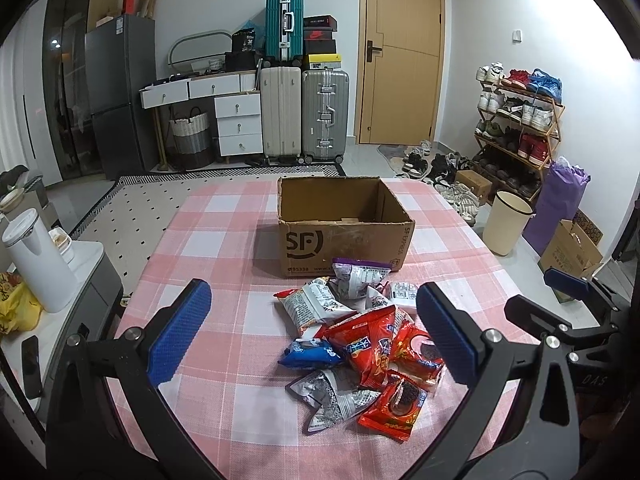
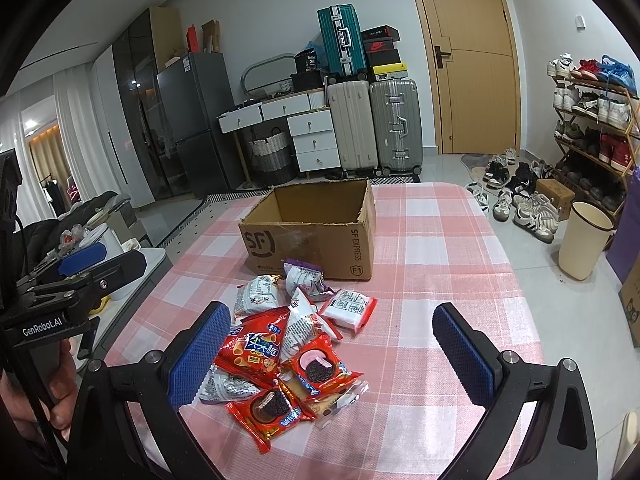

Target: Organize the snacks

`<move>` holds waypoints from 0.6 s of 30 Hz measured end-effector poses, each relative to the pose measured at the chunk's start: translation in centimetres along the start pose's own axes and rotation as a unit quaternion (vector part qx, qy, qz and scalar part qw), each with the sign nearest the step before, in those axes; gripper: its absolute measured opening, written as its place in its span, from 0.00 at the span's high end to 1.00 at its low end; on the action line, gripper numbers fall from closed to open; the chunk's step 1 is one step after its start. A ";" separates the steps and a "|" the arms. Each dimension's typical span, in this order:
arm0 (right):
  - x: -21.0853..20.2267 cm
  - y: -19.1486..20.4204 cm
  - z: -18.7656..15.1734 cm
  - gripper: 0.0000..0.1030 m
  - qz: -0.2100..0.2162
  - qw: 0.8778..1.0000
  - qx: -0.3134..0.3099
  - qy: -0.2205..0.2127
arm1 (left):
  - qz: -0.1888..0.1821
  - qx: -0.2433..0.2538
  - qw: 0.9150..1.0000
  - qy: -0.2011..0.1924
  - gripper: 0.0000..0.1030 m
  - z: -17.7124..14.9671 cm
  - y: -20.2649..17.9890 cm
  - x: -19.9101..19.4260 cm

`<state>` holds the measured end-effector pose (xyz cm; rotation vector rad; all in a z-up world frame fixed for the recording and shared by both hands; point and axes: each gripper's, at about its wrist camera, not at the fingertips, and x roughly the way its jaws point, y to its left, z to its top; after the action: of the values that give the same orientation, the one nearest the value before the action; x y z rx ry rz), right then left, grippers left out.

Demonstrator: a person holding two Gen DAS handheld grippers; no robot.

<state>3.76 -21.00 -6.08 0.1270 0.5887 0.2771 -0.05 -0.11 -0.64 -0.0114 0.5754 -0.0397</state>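
cardboard box (image 1: 344,228) holds no snacks (image 1: 360,336); left tongs (image 1: 308,336) and right tongs (image 2: 332,356) gape, gripping nothing.

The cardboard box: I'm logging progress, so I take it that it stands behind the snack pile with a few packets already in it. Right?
Not quite. The cardboard box does stand behind the snack pile, but the left wrist view shows no packets in it; every packet lies on the tablecloth.
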 end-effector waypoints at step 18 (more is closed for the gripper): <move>0.2 0.3 -0.2 0.00 0.001 1.000 0.000 0.000 | -0.001 -0.002 1.000 0.003 0.01 -0.4 -0.1 0.1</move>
<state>3.75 -20.70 -6.25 0.1279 0.5877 0.2791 -0.18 -0.18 -1.00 -0.0154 0.5813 -0.0401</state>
